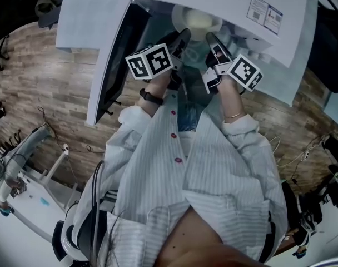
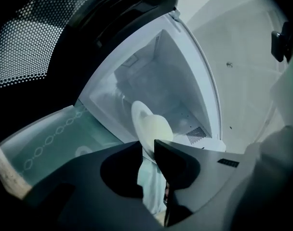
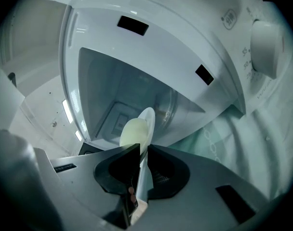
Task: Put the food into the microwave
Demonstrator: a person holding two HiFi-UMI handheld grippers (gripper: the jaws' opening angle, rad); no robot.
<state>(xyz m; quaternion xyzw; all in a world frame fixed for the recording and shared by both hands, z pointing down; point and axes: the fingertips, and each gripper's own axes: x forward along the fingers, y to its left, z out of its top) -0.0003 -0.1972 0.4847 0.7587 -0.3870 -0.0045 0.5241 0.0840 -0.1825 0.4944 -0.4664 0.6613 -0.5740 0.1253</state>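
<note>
Food [image 2: 158,128] up front: a smooth, pale-yellow dome on a glossy white round plate [image 2: 139,113], held at the mouth of the white microwave [image 3: 223,47], with its dark-windowed door [image 1: 110,65] swung wide. Left claw [image 2: 147,144] and right claw [image 3: 143,147] pinch opposite rims, jaws narrow, food riding between them.

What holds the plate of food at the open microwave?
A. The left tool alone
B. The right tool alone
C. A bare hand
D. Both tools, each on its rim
D: the left tool and the right tool each have jaws closed on the rim of the plate, which carries the food.
</note>
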